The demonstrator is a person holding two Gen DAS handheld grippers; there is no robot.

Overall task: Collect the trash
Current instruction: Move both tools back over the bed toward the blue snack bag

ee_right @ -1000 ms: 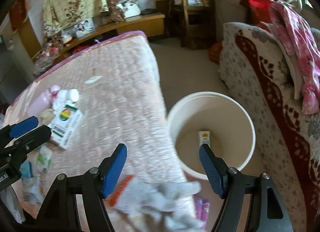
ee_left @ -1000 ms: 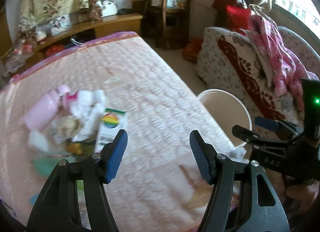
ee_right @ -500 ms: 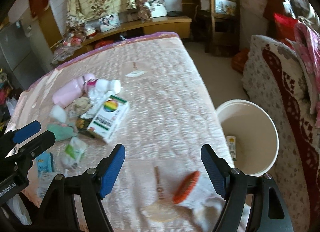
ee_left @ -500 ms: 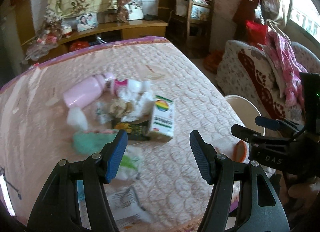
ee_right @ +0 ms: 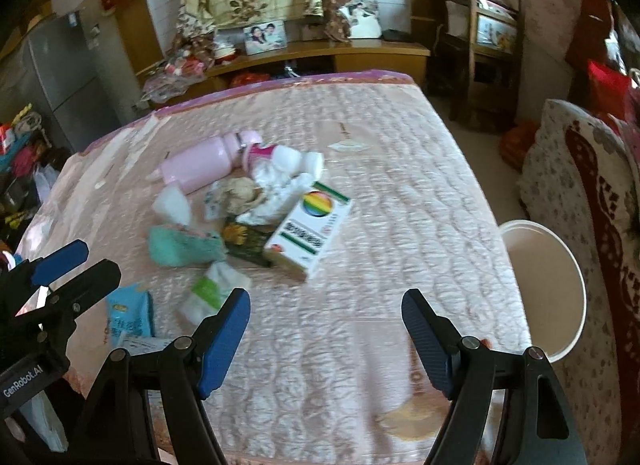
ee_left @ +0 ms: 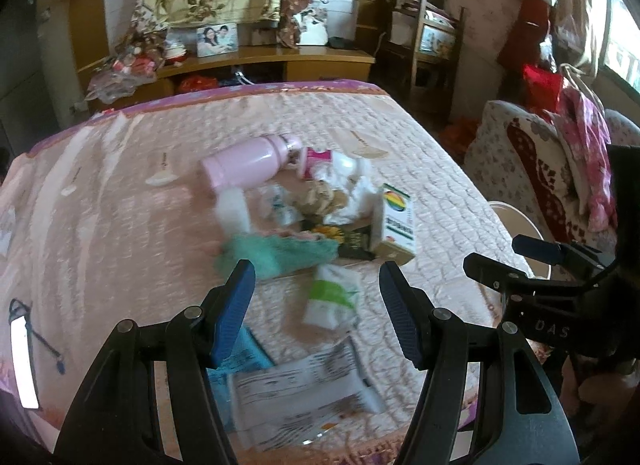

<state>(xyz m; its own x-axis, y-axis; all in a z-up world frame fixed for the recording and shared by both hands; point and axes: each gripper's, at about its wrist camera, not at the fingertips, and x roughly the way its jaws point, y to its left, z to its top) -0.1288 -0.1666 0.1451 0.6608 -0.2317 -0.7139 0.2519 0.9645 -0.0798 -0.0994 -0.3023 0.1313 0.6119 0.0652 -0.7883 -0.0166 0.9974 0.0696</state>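
Left gripper (ee_left: 316, 305): jaws apart, holding nothing, hovering over the near edge of the bed (ee_left: 120, 193).
Right gripper (ee_right: 324, 329): jaws apart and empty, over bare quilt at the near right of the bed.
Nearest trash: a printed white wrapper (ee_left: 296, 397) and a blue packet (ee_right: 130, 315) lie flat at the bed's near edge, below the left gripper; both look thin, light and slippery, best pinched at a raised edge or corner.
Next out: a green-and-white sachet (ee_left: 332, 297), just ahead between the left jaws; soft and crushable, so a pinch across its middle should serve.
Middle heap: a teal cloth-like wad (ee_right: 180, 247), limp; a dark packet (ee_right: 244, 245); a white carton with a rainbow disc (ee_right: 310, 227), stiff and light, best taken across its narrow sides.
Behind the heap: crumpled tissues (ee_right: 280, 181), almost weightless and easy to squash, touching a brownish crumpled lump (ee_right: 240, 193).
Farthest trash: a pink bottle (ee_left: 248, 165) on its side, smooth and round, likely to roll; grip across the body.
Bucket (ee_right: 544, 285): on the floor just beside the bed's right edge, apparently the place for the trash.
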